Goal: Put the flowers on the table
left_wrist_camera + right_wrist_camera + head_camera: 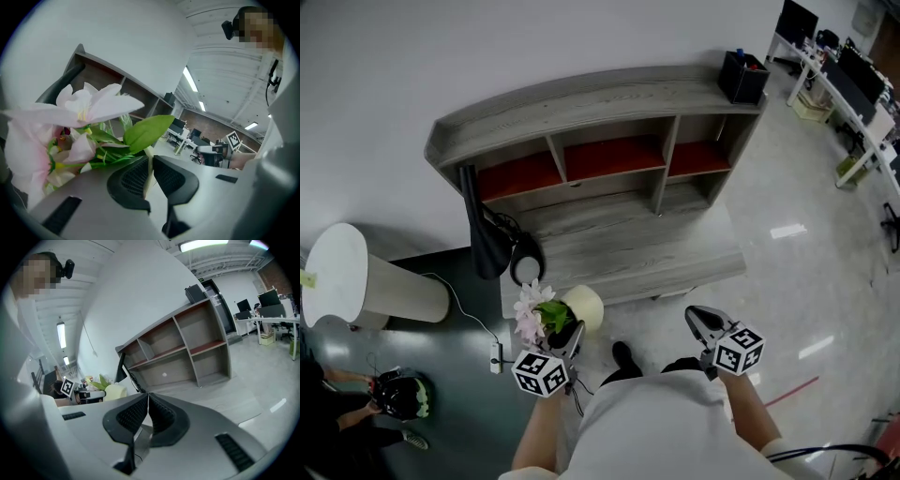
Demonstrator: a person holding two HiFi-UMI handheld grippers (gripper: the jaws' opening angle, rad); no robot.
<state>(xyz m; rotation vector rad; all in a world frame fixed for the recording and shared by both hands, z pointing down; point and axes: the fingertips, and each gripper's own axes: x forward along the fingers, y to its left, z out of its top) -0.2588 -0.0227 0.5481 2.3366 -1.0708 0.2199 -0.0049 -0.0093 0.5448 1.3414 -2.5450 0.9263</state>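
Shirt (647, 422) — white, fills the bottom of the head view, with both claws ahead of it. Left claw (574, 330) is clenched on the rim of a cream pot (586, 305); the left gripper view shows that thin rim pinched between the jaws. The flowers (530, 314) — pale pink blooms with green leaves — stand in the pot and lean to the left of the claw. In the head view, pot and flowers are at the near left corner of the counter (628, 253); whether the pot touches the counter cannot be told. Right claw (696, 317) is clenched on nothing, jaws meeting tip to tip, over the floor (787, 281) in front of the counter, well apart from the pot. A black lamp (492, 239) stands at the counter's left end.
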